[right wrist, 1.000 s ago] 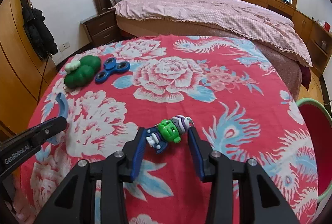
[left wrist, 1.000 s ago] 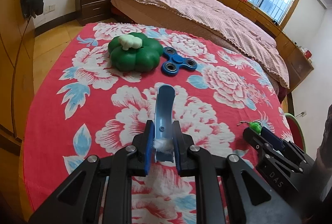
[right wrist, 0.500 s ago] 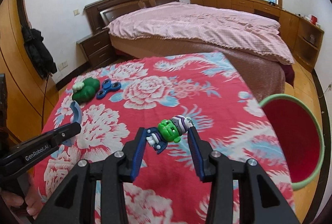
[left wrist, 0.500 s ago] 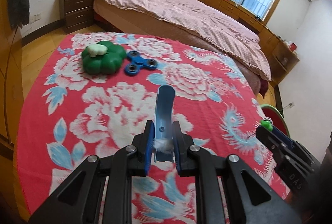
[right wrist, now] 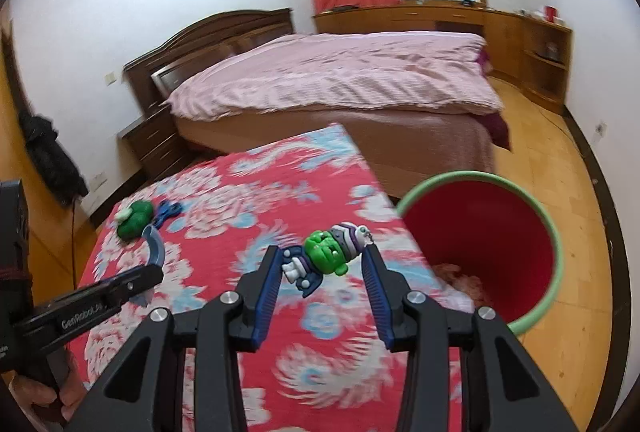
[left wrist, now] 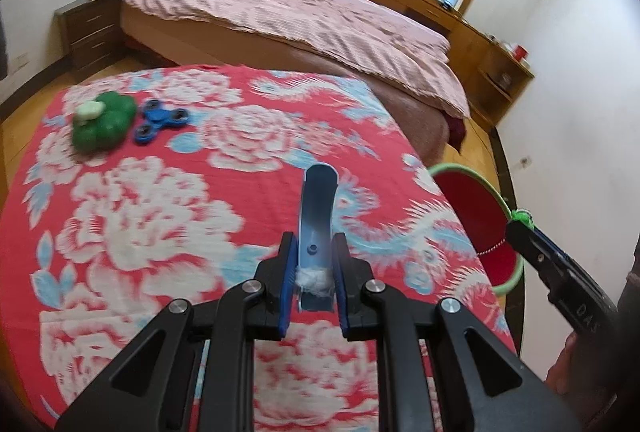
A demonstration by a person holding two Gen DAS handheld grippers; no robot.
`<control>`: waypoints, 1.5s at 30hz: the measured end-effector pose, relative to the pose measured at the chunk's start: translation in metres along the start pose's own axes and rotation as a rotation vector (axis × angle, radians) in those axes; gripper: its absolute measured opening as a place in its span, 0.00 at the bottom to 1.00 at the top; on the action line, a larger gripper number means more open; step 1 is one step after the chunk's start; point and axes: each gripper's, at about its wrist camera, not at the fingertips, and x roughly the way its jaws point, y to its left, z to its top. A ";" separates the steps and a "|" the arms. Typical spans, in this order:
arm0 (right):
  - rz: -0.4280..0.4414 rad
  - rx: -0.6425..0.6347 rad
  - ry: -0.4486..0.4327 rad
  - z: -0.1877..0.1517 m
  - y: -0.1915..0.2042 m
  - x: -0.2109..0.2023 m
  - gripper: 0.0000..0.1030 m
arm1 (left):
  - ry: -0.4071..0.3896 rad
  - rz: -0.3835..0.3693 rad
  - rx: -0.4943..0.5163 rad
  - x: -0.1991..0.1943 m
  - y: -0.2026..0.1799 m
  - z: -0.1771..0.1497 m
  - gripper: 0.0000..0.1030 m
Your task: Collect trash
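My left gripper (left wrist: 314, 244) is shut on a curved blue plastic strip (left wrist: 316, 199) with a tuft of white fluff at its base, held above the red floral tablecloth (left wrist: 160, 216). My right gripper (right wrist: 322, 250) is shut on a small toy figure (right wrist: 322, 248) with a green head and a bead chain, held lying across the jaws. It hangs over the table's right edge, next to a red bin (right wrist: 500, 224) with a green rim that stands on the floor. The right gripper (left wrist: 520, 224) shows over that bin (left wrist: 472, 216) in the left wrist view.
A green toy with a white top (left wrist: 102, 119) and a blue fidget spinner (left wrist: 160, 119) lie at the table's far left. A bed (left wrist: 280, 11) with a pink cover stands just beyond the table. Something pale lies in the bin's bottom. Wooden floor surrounds the bin.
Both grippers have swung right across the table and risen, each keeping its object. The red bin has come into view beside the table's right edge.
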 end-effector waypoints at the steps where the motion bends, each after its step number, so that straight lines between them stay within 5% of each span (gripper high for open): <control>1: -0.007 0.011 -0.003 -0.001 -0.007 -0.002 0.43 | 0.009 -0.008 0.011 0.003 -0.007 0.000 0.16; 18: -0.111 0.220 0.035 -0.011 -0.117 0.015 0.43 | 0.107 -0.089 0.177 0.061 -0.103 0.004 0.16; 29: -0.111 0.294 0.073 -0.018 -0.153 0.037 0.44 | 0.151 -0.135 0.239 0.103 -0.153 0.011 0.16; 41: -0.127 0.351 0.038 -0.017 -0.179 0.025 0.56 | 0.168 -0.167 0.293 0.127 -0.190 0.015 0.16; 45: -0.134 0.377 0.040 -0.021 -0.187 0.020 0.57 | 0.163 -0.172 0.277 0.126 -0.190 0.014 0.37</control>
